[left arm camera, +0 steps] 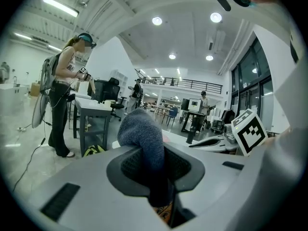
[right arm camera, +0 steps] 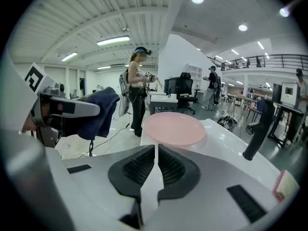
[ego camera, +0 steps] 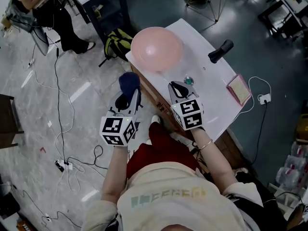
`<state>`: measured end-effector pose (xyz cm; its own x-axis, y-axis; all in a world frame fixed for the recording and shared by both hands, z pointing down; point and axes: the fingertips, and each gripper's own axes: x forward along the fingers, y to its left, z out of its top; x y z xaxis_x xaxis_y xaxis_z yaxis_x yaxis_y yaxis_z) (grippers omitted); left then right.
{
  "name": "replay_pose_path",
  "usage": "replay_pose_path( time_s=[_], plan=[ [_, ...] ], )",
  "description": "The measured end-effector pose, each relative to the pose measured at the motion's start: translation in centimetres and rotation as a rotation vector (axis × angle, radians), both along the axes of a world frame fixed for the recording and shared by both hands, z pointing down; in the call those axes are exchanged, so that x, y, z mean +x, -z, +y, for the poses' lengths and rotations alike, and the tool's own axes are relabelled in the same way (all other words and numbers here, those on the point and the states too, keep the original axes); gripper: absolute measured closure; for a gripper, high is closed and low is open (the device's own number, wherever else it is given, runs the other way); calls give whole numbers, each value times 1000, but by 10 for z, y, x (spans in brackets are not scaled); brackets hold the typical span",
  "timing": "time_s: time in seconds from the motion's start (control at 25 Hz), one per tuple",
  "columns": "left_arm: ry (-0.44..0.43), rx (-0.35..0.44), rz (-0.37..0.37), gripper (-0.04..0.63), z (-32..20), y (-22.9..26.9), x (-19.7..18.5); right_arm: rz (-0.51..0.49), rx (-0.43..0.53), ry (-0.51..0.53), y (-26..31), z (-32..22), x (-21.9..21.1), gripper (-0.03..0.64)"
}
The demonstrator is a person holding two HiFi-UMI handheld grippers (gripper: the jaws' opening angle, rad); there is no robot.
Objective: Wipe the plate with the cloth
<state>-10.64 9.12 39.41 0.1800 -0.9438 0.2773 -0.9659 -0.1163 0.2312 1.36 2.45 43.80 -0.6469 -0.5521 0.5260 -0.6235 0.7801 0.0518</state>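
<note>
A round pink plate point(ego camera: 157, 48) lies on the white table point(ego camera: 211, 85) at its far-left corner; in the right gripper view the plate point(right arm camera: 174, 128) sits straight ahead of the jaws. My left gripper point(ego camera: 130, 93) is shut on a dark blue cloth point(ego camera: 129, 83), which sticks up between its pads point(left arm camera: 144, 148) off the table's left edge, short of the plate. My right gripper point(ego camera: 178, 87) is shut with nothing in it, hovering over the table's near edge just short of the plate. The cloth point(right arm camera: 98, 112) and left gripper show at the left of the right gripper view.
A black handle-like object point(ego camera: 221, 50) and a pink pad point(ego camera: 239, 89) lie on the table's right part, a small teal item point(ego camera: 188, 80) by my right gripper. A backpack point(ego camera: 117, 42) and cables lie on the floor. A person point(ego camera: 53, 13) stands at another table.
</note>
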Motion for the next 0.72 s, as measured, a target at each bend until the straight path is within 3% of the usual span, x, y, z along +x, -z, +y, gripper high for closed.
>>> replay_pose_path(
  time_s=[0.28,0.52,0.72],
  plan=[
    [-8,-19,-4,515,-70,-4,-9,-132,-215,-138,-26,-70,20,578],
    [-17,-36,-28,515,-126,-4,-7,-244,-322,-225,-36,-118,33,577],
    [-20,-29,-63,515,-159,5,-7,-297,-368,-235,-42,-134,36,577]
  ],
)
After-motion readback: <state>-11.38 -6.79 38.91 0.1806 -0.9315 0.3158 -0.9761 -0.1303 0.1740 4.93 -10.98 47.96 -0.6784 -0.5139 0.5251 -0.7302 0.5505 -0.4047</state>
